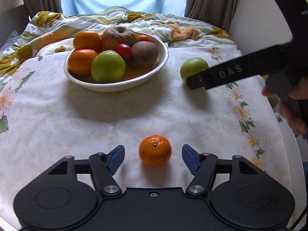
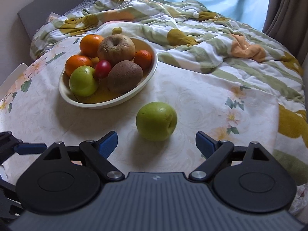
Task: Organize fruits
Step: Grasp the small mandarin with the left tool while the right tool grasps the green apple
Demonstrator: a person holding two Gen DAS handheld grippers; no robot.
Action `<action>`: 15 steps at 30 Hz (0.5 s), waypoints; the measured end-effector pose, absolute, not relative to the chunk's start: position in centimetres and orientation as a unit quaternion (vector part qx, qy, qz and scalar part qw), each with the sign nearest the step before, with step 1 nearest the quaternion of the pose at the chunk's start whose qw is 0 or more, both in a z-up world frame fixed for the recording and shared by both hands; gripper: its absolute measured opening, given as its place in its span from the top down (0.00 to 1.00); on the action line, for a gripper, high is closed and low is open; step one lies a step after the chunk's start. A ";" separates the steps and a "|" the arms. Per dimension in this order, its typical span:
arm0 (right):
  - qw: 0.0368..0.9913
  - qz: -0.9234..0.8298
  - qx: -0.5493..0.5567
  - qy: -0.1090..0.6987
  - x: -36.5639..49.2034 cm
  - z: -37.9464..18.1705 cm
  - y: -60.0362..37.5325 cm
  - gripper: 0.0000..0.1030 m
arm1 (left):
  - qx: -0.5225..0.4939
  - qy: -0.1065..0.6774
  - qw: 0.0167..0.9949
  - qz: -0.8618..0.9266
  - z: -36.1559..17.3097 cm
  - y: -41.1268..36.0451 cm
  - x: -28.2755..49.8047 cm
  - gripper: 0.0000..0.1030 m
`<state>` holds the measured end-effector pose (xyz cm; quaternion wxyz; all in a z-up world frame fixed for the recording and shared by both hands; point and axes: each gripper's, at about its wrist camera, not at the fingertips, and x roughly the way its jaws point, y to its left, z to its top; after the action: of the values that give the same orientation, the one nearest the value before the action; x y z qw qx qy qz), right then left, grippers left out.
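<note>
My left gripper (image 1: pixel 153 158) stood open around the small round orange mandarin (image 1: pixel 155 150), untouched; my right gripper (image 2: pixel 156 144) gaped, the round green apple (image 2: pixel 156 121) at twelve o'clock.

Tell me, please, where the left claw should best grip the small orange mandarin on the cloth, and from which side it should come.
Grip the small round orange mandarin across its widest middle, coming down from above and the near side. It sits stem up, alone on the pale floral cloth, already centred between the open left claw, so the blue pads can probably close on its two sides.
</note>
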<state>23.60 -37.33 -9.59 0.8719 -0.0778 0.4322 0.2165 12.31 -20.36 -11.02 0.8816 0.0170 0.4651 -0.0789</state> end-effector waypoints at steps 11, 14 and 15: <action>0.869 0.228 -0.093 0.429 25.5 -10.6 -36.5 0.08 | 0.023 0.470 0.879 -0.074 -11.4 -20.9 12.5 0.60; 0.867 0.231 -0.091 0.432 26.0 -10.9 -36.4 0.18 | 0.019 0.471 0.879 -0.069 -11.4 -20.7 12.6 0.60; 0.866 0.232 -0.091 0.433 26.1 -11.0 -36.4 0.20 | 0.016 0.472 0.879 -0.069 -11.4 -20.6 12.7 0.60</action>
<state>26.12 -36.36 -11.00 0.8665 -0.0908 0.4326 0.2320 12.65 -20.59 -11.44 0.8789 0.0165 0.4717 -0.0686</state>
